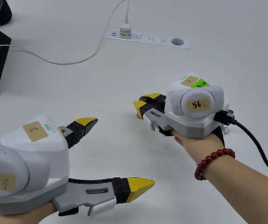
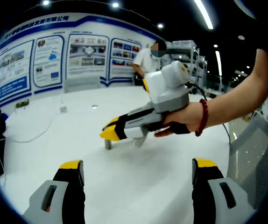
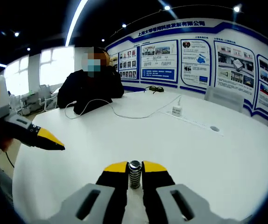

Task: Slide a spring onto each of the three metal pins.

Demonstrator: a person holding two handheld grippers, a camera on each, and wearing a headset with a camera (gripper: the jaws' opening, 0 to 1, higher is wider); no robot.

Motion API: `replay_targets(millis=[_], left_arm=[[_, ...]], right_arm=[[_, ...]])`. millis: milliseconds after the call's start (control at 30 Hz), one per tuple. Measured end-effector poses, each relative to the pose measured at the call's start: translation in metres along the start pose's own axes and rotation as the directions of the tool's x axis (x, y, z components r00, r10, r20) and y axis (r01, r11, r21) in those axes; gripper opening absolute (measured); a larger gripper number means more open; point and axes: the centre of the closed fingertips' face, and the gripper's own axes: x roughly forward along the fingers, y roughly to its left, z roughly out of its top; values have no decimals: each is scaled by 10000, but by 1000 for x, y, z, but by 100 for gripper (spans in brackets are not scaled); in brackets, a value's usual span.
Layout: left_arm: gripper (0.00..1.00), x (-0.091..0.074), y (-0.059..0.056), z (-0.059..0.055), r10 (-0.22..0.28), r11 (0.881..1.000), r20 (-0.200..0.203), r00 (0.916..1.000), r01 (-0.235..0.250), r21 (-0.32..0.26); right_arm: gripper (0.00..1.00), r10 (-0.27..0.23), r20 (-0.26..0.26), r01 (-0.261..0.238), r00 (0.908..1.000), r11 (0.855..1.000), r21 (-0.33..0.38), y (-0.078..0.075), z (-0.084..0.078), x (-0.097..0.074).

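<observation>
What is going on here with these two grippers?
A person holds a gripper in each hand over a white table. The right gripper is shut on a spring that sits round an upright pin standing on the table. The left gripper hangs open nearby, holding nothing.

The right gripper [image 3: 134,167] hid the foot of the spring [image 3: 134,177], and the posters [image 3: 196,58] were too small to read.
</observation>
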Motion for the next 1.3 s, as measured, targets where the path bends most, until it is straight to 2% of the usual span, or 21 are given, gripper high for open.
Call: replay_targets(millis=[300,433,667,733,1000,1300], left_arm=[[97,0,0,-1,15,10000,-49,10000,-15,-45],[97,-1,1,0,38,10000,-42,10000,-38,7],[97,0,1,2,87,9999,-38,10000,-87,107],[97,0,2,3,108,9999,-19,9999,-108,109],[97,1,3,8,149,9995,40,9999,-150,261],[93,5,0,11,86,9986,-23,10000,-85,522]], right_arm=[[12,70,-52,-68,10000,9992,391,1,-1,2],[15,125,-114,-121,9999,9993,346,2,-2,0],[23,324,253,-332,9992,9988,351,6,13,-7],[23,316,306,-321,9990,9994,158,6,16,-10],[30,314,348,-324,9989,9991,288,4,27,-26],[37,112,442,-139,9990,9980,614,-6,38,-49]])
